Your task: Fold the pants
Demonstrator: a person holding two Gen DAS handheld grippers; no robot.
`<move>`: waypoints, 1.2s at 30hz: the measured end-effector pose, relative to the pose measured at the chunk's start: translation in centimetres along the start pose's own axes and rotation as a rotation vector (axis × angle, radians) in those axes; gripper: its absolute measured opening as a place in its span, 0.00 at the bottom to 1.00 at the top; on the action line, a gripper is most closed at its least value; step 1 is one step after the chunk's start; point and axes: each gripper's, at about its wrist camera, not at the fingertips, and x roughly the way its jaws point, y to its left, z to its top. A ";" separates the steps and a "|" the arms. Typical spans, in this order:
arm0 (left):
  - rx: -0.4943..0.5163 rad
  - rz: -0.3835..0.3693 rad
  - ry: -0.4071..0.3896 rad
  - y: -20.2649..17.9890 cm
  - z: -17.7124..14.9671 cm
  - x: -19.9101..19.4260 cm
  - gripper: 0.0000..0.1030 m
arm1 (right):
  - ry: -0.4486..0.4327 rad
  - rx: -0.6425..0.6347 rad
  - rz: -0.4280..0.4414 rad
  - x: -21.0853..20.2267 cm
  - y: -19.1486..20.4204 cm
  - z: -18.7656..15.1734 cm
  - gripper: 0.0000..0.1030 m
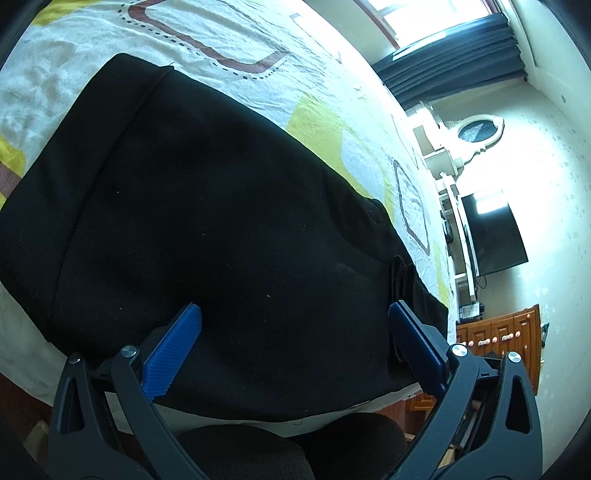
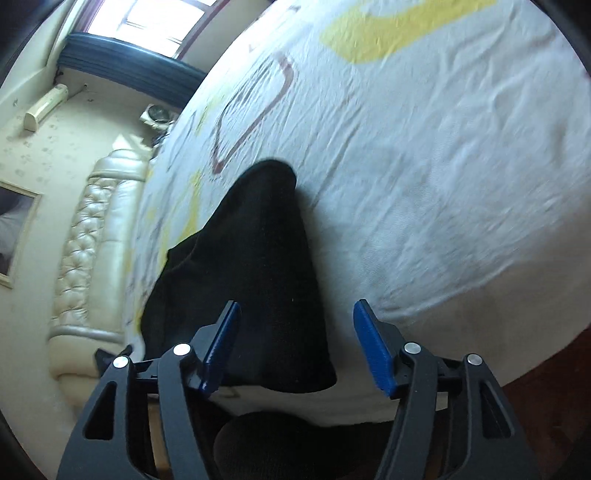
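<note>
Black pants [image 1: 207, 229] lie folded in a broad block on the patterned bed sheet [image 1: 229, 33], near the bed's front edge. My left gripper [image 1: 295, 314] hovers just above their near part, jaws wide apart, blue pads [image 1: 173, 350] touching no cloth. In the right wrist view the same pants [image 2: 258, 266] show as a narrow dark wedge with a rounded far end. My right gripper [image 2: 297, 314] stands open over the wedge's near right corner, and its pads [image 2: 373, 343] press on nothing.
The sheet [image 2: 424, 147] stretches wide to the right of the pants. A padded headboard [image 2: 92, 236] stands at the left in the right wrist view. A television [image 1: 491, 232] and a wooden cabinet [image 1: 498, 332] stand beyond the bed. A person's dark-clad knees [image 1: 288, 450] are below the bed's edge.
</note>
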 end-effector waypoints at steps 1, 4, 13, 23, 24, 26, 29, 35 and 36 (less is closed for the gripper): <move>0.024 0.015 0.006 -0.3 0.0 0.1 0.98 | -0.044 -0.019 -0.058 -0.7 1.2 -0.1 0.63; 0.107 0.067 0.022 -1.3 -0.3 0.3 0.98 | -0.159 -0.050 -0.144 -1.9 4.6 -1.2 0.69; 0.101 0.071 -0.085 -1.7 1.5 -4.7 0.98 | -0.183 -0.245 -0.157 0.1 9.8 -5.2 0.70; -0.123 -0.094 -0.162 9.3 5.9 -9.8 0.98 | -0.112 -0.322 -0.190 2.2 10.9 -7.0 0.70; -0.155 -0.133 -0.161 10.4 5.9 -9.8 0.98 | -0.103 -0.317 -0.190 2.4 10.7 -7.0 0.70; -0.195 -0.160 -0.165 11.7 6.2 -9.7 0.98 | -0.095 -0.310 -0.190 2.5 10.6 -7.1 0.70; -0.176 -0.162 -0.140 11.9 6.4 -8.8 0.98 | -0.090 -0.300 -0.186 2.5 10.4 -7.1 0.70; -0.066 -0.144 0.000 10.8 6.6 -5.9 0.98 | -0.084 -0.307 -0.193 2.8 10.5 -7.2 0.70; -0.052 -0.136 0.012 10.8 6.8 -5.7 0.98 | -0.084 -0.307 -0.190 2.8 10.6 -7.3 0.70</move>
